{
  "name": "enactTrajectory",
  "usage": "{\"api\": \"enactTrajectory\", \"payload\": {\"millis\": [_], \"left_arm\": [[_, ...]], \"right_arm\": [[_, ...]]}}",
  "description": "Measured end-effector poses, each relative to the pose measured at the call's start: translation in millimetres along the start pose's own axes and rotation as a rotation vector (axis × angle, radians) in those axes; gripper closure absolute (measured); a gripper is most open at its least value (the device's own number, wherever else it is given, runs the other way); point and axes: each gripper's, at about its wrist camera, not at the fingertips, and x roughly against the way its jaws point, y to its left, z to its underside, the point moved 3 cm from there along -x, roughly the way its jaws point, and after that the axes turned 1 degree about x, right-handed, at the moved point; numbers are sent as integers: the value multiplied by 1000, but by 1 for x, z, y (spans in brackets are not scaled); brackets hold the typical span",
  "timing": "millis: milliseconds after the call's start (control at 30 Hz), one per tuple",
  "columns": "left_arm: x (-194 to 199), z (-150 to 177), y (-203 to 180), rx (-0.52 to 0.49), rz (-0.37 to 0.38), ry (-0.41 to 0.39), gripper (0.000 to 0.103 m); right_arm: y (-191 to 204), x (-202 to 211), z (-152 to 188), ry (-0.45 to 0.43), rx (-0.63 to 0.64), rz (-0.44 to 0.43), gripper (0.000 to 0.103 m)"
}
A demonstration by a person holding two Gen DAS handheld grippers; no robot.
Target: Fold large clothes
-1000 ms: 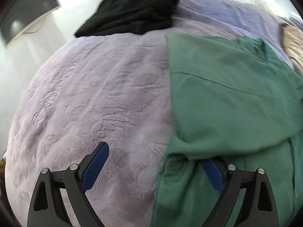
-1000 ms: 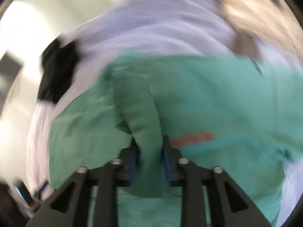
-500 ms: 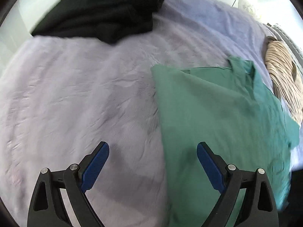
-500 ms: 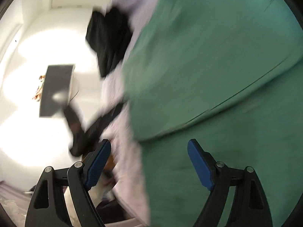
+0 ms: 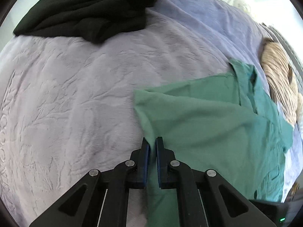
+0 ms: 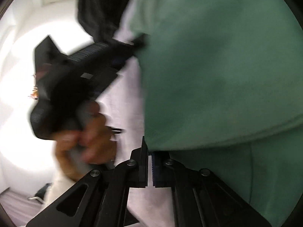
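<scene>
A green garment (image 5: pixel 208 128) lies partly folded on the lilac bed cover (image 5: pixel 75 104). My left gripper (image 5: pixel 152 145) is shut on the garment's left edge, and the cloth runs up between its blue pads. In the blurred right wrist view the green garment (image 6: pixel 217 75) fills the right side. There my right gripper (image 6: pixel 149 151) is shut at the lower corner of the folded layer, with the cloth draped over its right fingertip. Further up that same edge is the left gripper (image 6: pixel 139 40), held by a hand (image 6: pixel 89 138).
A black garment (image 5: pixel 90 9) lies bunched at the far left of the bed. A beige striped garment (image 5: pixel 278 87) sits at the right edge. Bare lilac cover lies left of the green garment. In the right wrist view, bright white floor (image 6: pixel 19 75) shows beyond the bed's side.
Both grippers stood open half a second ago and are now shut. The left gripper closed on the garment's left edge. The right gripper swung down to the fold's corner.
</scene>
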Motion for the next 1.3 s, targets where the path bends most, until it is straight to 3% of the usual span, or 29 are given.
{"api": "enactTrajectory", "payload": {"millis": [100, 200, 267, 367, 433, 467, 600, 700, 767, 800, 900, 1000, 1100, 1167, 1300], "left_arm": [[3, 0, -2, -4, -27, -20, 94], [17, 0, -2, -3, -74, -48, 94], [36, 3, -5, -24, -103, -86, 94], [61, 14, -11, -65, -116, -117, 94], [72, 26, -19, -79, -122, -130, 94], [73, 34, -24, -85, -121, -130, 94], [59, 61, -33, -75, -156, -100, 94], [39, 82, -28, -18, -179, -63, 94], [36, 86, -27, -4, -202, -80, 93], [36, 86, -27, 0, -210, -88, 94], [35, 86, -27, 7, -228, -94, 94], [32, 88, -30, -15, -268, -105, 93], [28, 91, -28, -13, -301, -108, 93], [30, 91, -25, -4, -297, -99, 93], [54, 95, -16, 21, -303, -88, 93]], "right_arm": [[-9, -3, 3, 0, -22, -8, 99], [-4, 13, 20, 101, 50, 46, 89], [-4, 33, 26, 136, 98, 73, 89], [-12, 90, 19, 52, 164, 165, 80], [-30, 146, 5, -74, 158, 263, 49], [-37, 173, 2, -135, 142, 297, 46], [-86, 252, -30, -347, -28, 396, 45], [-118, 278, -42, -417, -186, 351, 47], [-123, 279, -57, -419, -194, 323, 88], [-115, 277, -67, -406, -145, 351, 98], [-78, 285, -75, -414, 82, 438, 98], [-64, 291, -75, -424, 209, 527, 98], [-99, 307, -65, -377, 156, 557, 98], [-120, 308, -62, -359, 91, 517, 99], [-125, 318, -55, -370, 34, 468, 95]]}}
